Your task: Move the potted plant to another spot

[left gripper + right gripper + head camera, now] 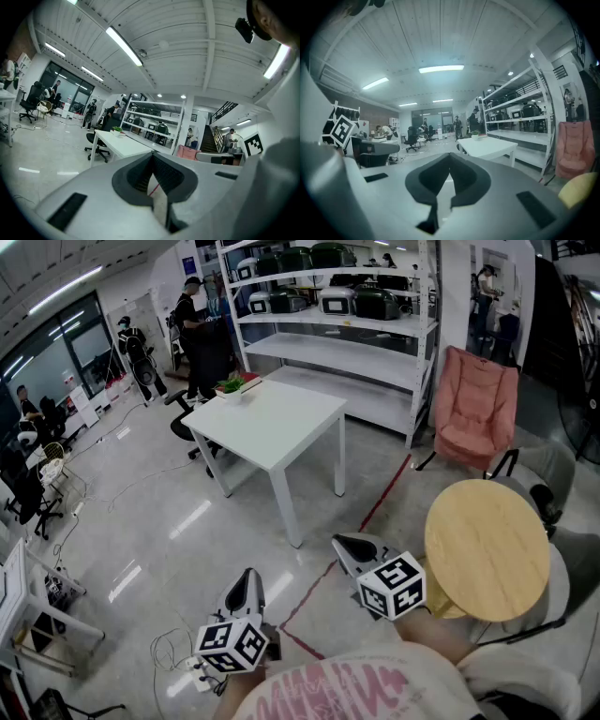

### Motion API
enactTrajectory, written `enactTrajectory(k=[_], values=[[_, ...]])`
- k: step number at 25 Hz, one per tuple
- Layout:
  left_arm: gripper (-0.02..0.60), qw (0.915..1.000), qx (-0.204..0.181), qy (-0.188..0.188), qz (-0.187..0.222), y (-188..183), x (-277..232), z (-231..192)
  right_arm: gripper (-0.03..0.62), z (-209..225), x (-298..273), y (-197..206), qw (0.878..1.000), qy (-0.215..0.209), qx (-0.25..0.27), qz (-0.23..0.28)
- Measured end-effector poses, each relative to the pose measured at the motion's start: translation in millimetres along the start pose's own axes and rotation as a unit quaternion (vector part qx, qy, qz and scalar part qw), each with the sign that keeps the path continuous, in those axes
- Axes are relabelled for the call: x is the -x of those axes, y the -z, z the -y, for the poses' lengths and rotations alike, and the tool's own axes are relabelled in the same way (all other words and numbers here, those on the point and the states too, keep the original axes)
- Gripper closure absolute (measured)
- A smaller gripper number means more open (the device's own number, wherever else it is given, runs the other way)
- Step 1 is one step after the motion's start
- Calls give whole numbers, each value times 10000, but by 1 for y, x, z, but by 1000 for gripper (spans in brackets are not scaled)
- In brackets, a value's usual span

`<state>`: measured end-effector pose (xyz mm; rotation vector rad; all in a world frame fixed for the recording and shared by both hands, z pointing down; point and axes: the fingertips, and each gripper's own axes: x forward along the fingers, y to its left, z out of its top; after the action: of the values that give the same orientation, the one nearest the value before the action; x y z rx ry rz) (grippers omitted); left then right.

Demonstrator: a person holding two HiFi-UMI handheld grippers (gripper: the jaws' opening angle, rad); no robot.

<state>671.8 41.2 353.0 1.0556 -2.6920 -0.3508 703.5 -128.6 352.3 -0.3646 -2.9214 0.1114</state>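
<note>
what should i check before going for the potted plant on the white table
1. Potted plant located: ok, on the far corner of the white table.
2. Left gripper ready to grasp: not ok, jaws together, empty.
3. Right gripper ready: not ok, jaws together, empty.
4. Plant within reach: not ok, both grippers are well short of the table.
5. Another spot available: ok, round wooden table beside the right gripper.
</note>
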Motion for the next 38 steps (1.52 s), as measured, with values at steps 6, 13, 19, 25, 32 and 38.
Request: enactTrajectory(k=[6, 13, 19, 25, 32, 38], values=[[580, 10000, -3, 60, 0, -2, 2, -6, 588, -6, -4, 2, 10000, 43, 9, -31], [580, 9997, 169, 148, 76, -7, 17, -24, 588, -23, -12, 6, 9998, 99, -104, -115], [580, 9995, 226, 139, 148, -9, 42, -62, 588, -44, -31, 21, 9982, 157, -552, -162], [580, 9997, 223, 21, 128, -9, 72, -104, 588, -86, -56, 35, 9983, 105, -489, -305], [580, 9983, 516, -244, 148, -1, 102, -148, 586, -131, -85, 51, 9975, -148, -174, -667], [580, 9967, 584, -502, 275, -2, 118, -178, 586, -155, -114, 51, 9965, -407, 18, -725]])
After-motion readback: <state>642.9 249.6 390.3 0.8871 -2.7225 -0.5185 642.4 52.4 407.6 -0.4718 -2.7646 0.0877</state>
